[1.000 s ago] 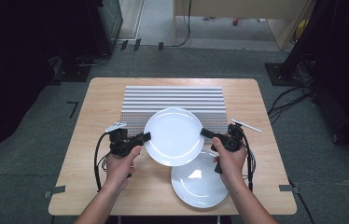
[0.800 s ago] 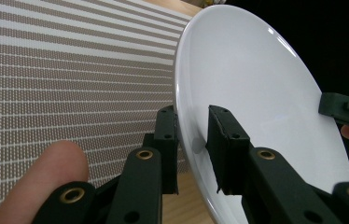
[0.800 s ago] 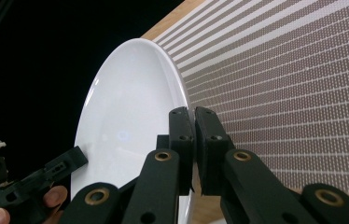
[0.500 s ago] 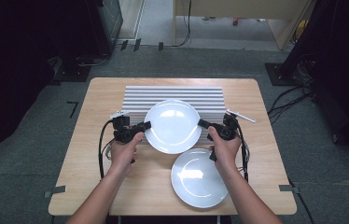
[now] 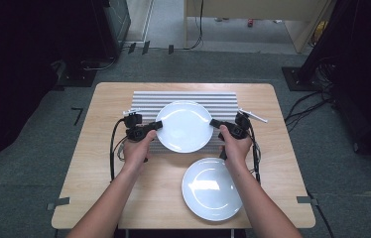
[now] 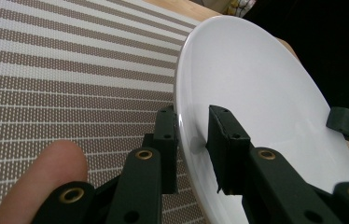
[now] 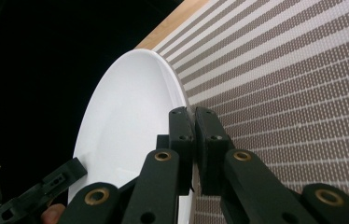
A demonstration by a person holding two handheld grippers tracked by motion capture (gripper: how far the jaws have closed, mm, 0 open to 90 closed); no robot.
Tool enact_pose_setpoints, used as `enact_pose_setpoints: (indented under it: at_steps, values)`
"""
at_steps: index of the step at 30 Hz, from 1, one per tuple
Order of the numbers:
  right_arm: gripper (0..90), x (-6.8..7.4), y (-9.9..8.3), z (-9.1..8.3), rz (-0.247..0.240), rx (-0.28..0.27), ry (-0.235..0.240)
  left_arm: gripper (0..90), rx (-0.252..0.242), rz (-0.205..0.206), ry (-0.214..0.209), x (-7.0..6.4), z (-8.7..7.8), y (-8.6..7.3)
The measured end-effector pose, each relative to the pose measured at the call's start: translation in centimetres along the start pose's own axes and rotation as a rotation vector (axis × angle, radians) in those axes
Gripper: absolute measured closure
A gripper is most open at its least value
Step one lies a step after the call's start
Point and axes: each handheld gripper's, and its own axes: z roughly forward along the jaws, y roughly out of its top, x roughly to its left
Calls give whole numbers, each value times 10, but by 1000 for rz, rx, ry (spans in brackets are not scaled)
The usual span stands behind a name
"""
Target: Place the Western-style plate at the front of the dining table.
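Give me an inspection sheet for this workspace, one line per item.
Surface: wooden table with a striped mat at the back.
Job's things: white plate held over the mat by both grippers; second plate flat on the table, near the front.
Clutter: small white stick-like object beside the mat's right edge.
Grippers: left gripper straddles the plate's rim, a gap showing at one jaw; right gripper clamped on the opposite rim.
Cables: black cables trail from each gripper.
Surroundings: grey carpet, floor cables, dark equipment.

A light wooden table (image 5: 94,163) carries the things. On it lie a striped placemat (image 5: 183,99), a white plate (image 5: 212,188) and a small white stick (image 5: 253,115).
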Motion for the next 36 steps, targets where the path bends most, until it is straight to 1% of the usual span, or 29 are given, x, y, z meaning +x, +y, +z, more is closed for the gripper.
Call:
enact_pose_setpoints:
  at_steps: [4,6,7,9,11,13,15,16,18,23,24,26,28,31,36]
  values:
    - [864,1,4,8,-9,-12,-17,741,9,-20,7,5,7,3]
    - [864,-2,5,12,13,-19,-12,741,13,-23,8,7,10,5]
    - [865,-3,6,14,20,-13,-20,743,13,-31,11,8,12,5]
    - [866,-4,7,18,27,-19,-23,741,17,-42,15,10,16,5]
    - [865,-3,9,22,20,-20,-37,738,25,-57,20,14,20,6]
    - [864,-2,11,27,27,-22,-34,737,26,-67,22,17,22,9]
    - [864,-2,12,30,45,-37,-19,737,23,-72,25,18,24,12]
    - [864,-3,12,32,55,-35,-22,739,23,-68,30,18,24,13]
    - [865,-4,14,36,39,-26,-46,737,29,-62,37,18,27,15]
    - [862,-6,17,45,54,-26,-60,735,43,-64,60,22,35,19]
    - [862,-7,17,48,59,-23,-64,734,48,-62,65,23,37,20]
    - [860,-11,18,52,89,-27,-57,735,55,-60,71,24,41,22]
    - [860,-16,17,56,109,-28,-66,735,68,-53,79,24,45,22]
    - [856,-22,15,63,112,-30,-92,735,80,-45,102,25,52,23]
    - [855,-27,12,71,108,-27,-96,736,90,-61,126,32,63,25]
